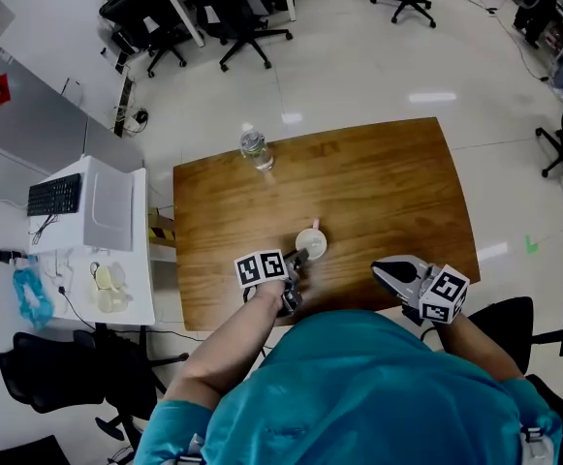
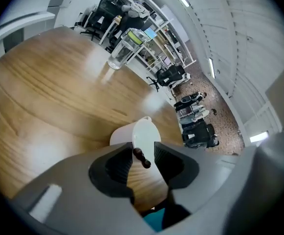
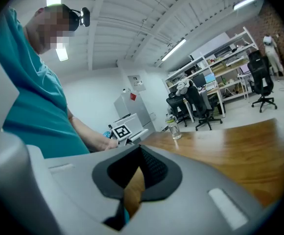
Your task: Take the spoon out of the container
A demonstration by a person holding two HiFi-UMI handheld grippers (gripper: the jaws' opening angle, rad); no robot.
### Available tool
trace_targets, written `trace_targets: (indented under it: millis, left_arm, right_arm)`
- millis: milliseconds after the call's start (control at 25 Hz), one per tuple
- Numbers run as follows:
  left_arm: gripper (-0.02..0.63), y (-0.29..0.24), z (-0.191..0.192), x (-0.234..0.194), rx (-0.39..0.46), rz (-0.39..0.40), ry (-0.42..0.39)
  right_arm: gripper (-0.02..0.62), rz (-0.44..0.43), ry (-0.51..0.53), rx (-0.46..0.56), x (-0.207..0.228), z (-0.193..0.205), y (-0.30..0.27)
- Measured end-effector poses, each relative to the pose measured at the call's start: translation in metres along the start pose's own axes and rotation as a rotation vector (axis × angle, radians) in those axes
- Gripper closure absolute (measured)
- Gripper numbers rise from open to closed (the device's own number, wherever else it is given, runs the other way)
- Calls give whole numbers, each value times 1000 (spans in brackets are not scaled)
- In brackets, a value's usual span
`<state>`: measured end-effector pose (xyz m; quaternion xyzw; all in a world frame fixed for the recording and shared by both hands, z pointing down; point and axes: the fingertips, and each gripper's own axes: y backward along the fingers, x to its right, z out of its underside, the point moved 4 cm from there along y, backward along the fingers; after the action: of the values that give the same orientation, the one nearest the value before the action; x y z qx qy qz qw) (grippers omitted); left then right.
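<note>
Left gripper [image 1: 297,258] at the spoon [image 2: 142,157]
Our jaws stand part open — the spoon's handle leans out of the cup [image 2: 142,131] toward us, right between them, not pinched yet.

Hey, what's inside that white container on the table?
Only the dark spoon handle shows, sticking out of the white container. The spoon's bowl and any other contents are hidden behind the container's wall.

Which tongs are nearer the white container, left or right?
Left. The left tongs reach the container, the spoon handle between their jaws; the right tongs hover off to its right, apart.
</note>
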<state>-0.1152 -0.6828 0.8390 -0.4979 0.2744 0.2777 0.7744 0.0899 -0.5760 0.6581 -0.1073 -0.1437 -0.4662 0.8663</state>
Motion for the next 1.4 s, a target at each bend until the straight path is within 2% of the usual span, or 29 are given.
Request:
trace_targets:
  millis: [160, 440, 560, 760, 960, 1200, 1400]
  left_arm:
    - [551, 2, 3, 9, -2, -61, -16]
    - [551, 26, 7, 42, 73, -58, -63]
    - [551, 49, 14, 68, 157, -19, -123]
    - [551, 93, 34, 123, 354, 132, -239]
    - [551, 134, 64, 145, 474, 142, -411]
    - [551, 197, 102, 133, 540, 177, -491]
    - [551, 271, 139, 111, 563, 228, -611]
  right_arm:
    - [594, 10, -11, 14, -1, 1, 17]
    - [594, -19, -9, 50, 3, 3, 38]
    - [594, -53, 3, 57, 4, 1, 52]
    - [594, -130, 11, 71, 10, 0, 76]
    - [594, -193, 14, 61, 5, 13, 72]
    - [594, -215, 63, 56, -57, 22, 55]
    - [594, -145, 101, 37, -143, 39, 35]
